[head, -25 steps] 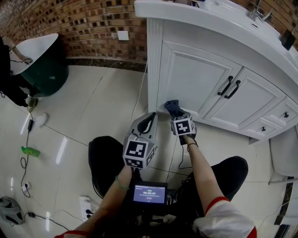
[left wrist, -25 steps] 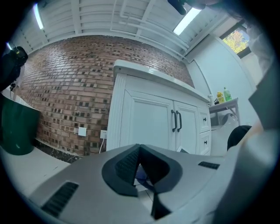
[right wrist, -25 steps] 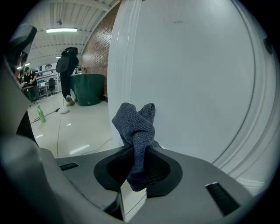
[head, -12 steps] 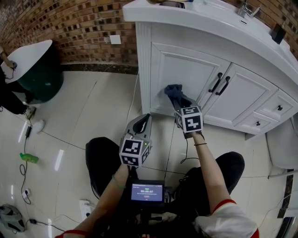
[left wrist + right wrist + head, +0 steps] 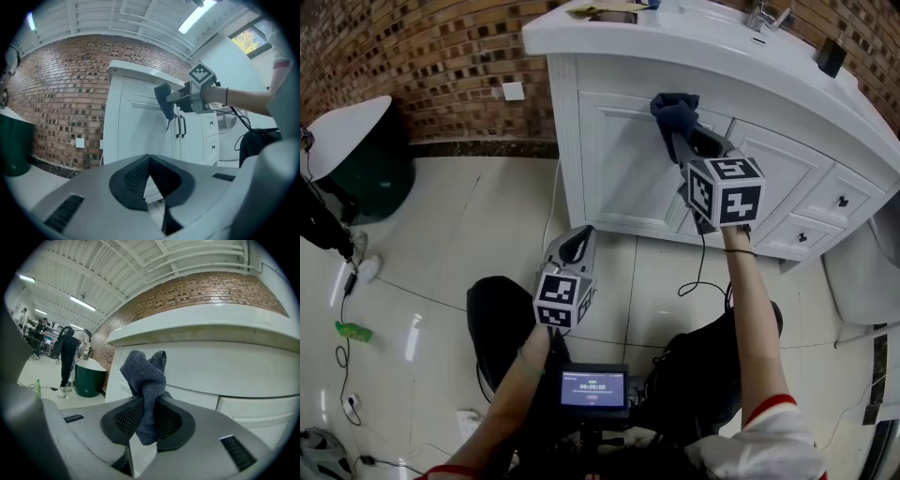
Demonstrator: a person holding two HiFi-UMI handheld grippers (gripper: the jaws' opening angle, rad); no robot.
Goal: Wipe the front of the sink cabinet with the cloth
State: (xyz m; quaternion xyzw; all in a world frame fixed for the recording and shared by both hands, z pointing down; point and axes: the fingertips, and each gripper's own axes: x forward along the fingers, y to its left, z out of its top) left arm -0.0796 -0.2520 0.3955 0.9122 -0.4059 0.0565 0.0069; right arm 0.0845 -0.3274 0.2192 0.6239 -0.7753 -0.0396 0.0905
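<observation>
Right fingers (image 5: 123, 422) pinch cloth (image 5: 146, 378) — bunched above.

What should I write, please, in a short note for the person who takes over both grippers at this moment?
Right gripper: shut on the cloth, raised to the top of the sink cabinet front, just under the counter; the cloth seems to touch it.
Left gripper: shut, empty, low, away from the front.
Done: cannot tell how much is wiped.
Left: wipe the rest of the front.
</observation>
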